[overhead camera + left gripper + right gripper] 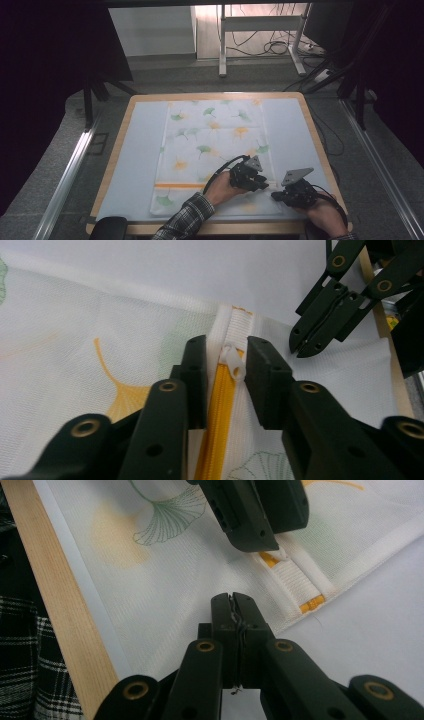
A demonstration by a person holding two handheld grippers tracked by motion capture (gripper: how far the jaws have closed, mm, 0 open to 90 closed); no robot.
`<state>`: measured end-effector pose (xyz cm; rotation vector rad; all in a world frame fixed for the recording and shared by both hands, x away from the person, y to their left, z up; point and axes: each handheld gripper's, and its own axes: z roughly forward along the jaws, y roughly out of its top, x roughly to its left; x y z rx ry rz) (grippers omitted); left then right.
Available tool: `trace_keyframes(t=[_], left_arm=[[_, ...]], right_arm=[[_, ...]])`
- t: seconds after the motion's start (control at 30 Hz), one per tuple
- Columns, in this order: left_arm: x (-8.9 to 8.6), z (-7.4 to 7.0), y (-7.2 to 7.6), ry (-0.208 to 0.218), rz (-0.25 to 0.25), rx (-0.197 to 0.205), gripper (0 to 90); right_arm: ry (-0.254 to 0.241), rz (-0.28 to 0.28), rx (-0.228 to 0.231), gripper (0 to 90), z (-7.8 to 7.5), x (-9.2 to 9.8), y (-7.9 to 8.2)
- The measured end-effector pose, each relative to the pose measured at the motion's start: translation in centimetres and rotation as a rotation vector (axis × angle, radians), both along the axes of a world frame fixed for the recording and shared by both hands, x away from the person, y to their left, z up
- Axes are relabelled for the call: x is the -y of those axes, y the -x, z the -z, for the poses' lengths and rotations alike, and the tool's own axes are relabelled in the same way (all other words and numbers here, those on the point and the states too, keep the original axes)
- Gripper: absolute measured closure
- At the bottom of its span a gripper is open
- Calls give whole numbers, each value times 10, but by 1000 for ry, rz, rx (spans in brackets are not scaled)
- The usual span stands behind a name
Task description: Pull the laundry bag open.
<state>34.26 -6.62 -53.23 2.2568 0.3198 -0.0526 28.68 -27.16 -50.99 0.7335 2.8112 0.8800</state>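
Observation:
A white mesh bag (215, 140) printed with green and yellow leaves lies flat on the table, and an orange zipper (180, 185) crosses it near the front. In the left gripper view my left gripper (226, 344) is open, one jaw on each side of the white zipper pull (234, 365) at the end of the orange zipper (217, 415). My right gripper (233, 602) is shut, its tips at the bag's right edge (165, 580) just short of the zipper's end (311, 602). Whether it pinches fabric I cannot tell. Both grippers (265, 184) (276, 196) sit close together at the front right.
A pale mat (140, 150) covers the wooden table, whose front edge (215, 229) runs close below the hands. A plaid sleeve (187, 217) comes in from the bottom. A desk frame and cables (260, 40) stand on the floor beyond the table.

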Motion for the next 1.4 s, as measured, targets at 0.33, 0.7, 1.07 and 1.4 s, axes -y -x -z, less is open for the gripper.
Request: trace_keyframes(t=[0.33, 0.7, 1.07, 1.4], left_arm=[[3, -2, 2, -8, -10, 2, 830], [5, -2, -1, -18, -24, 1, 855], [5, -3, 0, -31, -13, 20, 900], [-2, -3, 1, -34, -18, 21, 900]], right_arm=[[-2, 1, -2, 878, 0, 0, 0], [-6, 5, -11, 878, 0, 0, -1], [-8, 9, -18, 879, 0, 1, -1], [-4, 20, -24, 893, 0, 1, -2]])
